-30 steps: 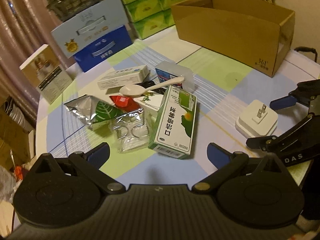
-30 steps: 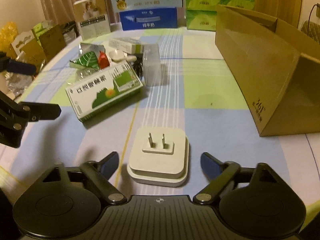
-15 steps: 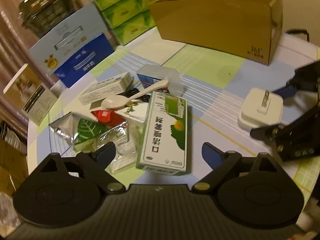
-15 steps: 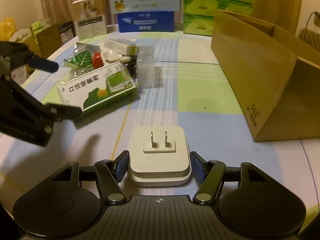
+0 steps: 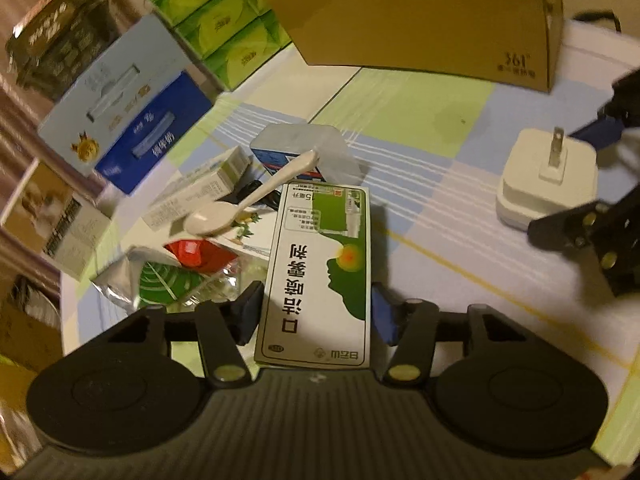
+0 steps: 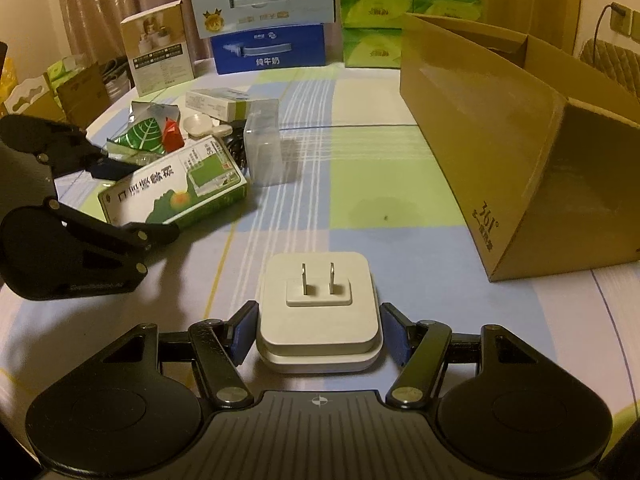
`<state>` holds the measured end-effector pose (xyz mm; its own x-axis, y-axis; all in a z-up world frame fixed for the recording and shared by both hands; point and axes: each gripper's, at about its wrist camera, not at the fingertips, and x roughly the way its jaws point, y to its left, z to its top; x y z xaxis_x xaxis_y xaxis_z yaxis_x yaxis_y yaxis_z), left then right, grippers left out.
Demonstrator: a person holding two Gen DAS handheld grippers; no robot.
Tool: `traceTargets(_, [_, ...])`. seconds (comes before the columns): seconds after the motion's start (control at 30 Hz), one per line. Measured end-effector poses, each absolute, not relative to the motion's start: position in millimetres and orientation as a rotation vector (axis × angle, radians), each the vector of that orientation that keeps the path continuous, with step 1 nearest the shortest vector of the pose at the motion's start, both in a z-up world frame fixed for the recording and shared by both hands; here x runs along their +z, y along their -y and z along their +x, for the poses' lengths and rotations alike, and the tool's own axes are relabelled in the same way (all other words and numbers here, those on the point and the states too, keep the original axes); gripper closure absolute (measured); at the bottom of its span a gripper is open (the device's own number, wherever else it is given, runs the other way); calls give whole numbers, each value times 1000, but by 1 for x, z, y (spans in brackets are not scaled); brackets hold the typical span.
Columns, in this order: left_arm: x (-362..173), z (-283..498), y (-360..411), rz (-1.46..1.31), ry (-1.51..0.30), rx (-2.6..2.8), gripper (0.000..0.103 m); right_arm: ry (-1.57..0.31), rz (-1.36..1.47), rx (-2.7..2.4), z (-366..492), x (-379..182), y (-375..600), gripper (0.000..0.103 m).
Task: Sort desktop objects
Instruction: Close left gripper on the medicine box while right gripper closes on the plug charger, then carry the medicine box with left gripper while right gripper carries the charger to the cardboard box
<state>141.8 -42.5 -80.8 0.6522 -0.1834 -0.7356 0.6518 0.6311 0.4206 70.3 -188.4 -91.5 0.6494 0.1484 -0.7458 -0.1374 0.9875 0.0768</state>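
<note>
My left gripper (image 5: 314, 312) is shut on the near end of a green and white medicine box (image 5: 320, 268) that lies flat on the table; it also shows in the right wrist view (image 6: 172, 192). My right gripper (image 6: 318, 332) is shut on a white plug adapter (image 6: 318, 308), prongs up, which also shows in the left wrist view (image 5: 548, 176). A white plastic spoon (image 5: 248, 204) rests on the pile behind the box. An open cardboard box (image 6: 516, 136) stands at the right.
The pile holds a foil leaf-print packet (image 5: 160, 284), a red sachet (image 5: 196, 252), a small white carton (image 5: 196, 192) and a clear plastic case (image 6: 264, 148). Milk cartons (image 6: 268, 24), green tissue packs (image 6: 400, 4) and a printed box (image 6: 160, 56) line the far edge.
Both grippers moved forward and closed: the left onto the green medicine box, the right onto the plug adapter. One second ago both were open.
</note>
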Motion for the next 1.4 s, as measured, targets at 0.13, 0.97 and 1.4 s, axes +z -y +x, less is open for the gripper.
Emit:
traceTargets(0.13, [-70, 135, 41, 572, -820, -546, 51, -854, 28, 137, 70, -88, 194, 41])
traceTargets(0.97, [-81, 126, 50, 382, -925, -510, 53, -856, 49, 98, 70, -92, 208, 41])
traceTargets(1.4, [-38, 109, 47, 250, -907, -448, 53, -758, 63, 108, 52, -49, 213, 41])
